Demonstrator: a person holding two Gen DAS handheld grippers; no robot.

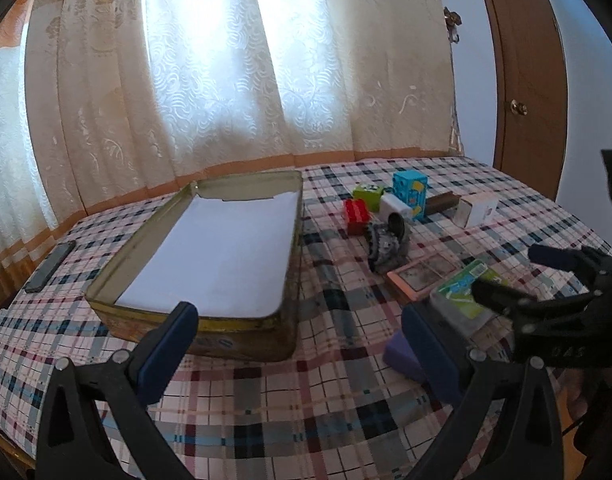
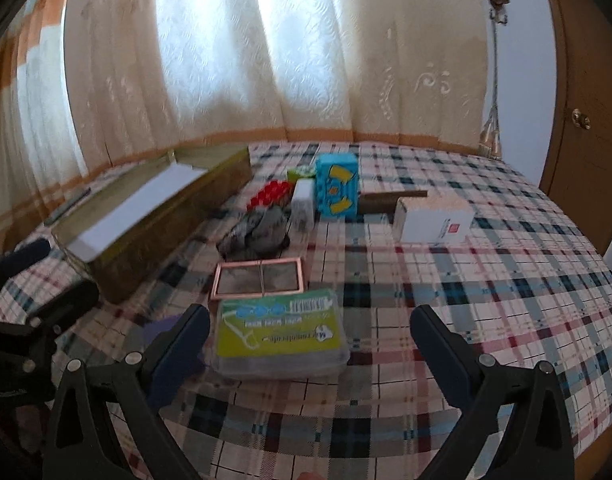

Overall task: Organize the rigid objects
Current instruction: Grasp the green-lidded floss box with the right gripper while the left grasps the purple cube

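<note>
An open gold tin (image 1: pixel 194 326) (image 2: pixel 154 248), lined with white paper, stands on the plaid table. My left gripper (image 1: pixel 302 350) is open just in front of its near wall, holding nothing. To the right lie a clear box with a green label (image 1: pixel 464 290) (image 2: pixel 280 334), a pink frame (image 1: pixel 424 274) (image 2: pixel 258 276), a purple block (image 1: pixel 402 356), a grey crumpled cloth (image 1: pixel 386 246) (image 2: pixel 258 232), a red brick (image 1: pixel 357 210) (image 2: pixel 268 194), a blue carton (image 1: pixel 411 188) (image 2: pixel 337 186) and a white box (image 1: pixel 477 208) (image 2: pixel 436 220). My right gripper (image 2: pixel 312 344) is open around the green-label box.
A dark phone (image 1: pixel 50 266) lies at the table's left edge. A green box (image 1: pixel 367 191), a white adapter (image 1: pixel 396 206) (image 2: pixel 303 204) and a brown bar (image 1: pixel 442 201) (image 2: pixel 390 199) sit among the far objects. Curtains hang behind; a wooden door (image 1: pixel 534 80) stands at right.
</note>
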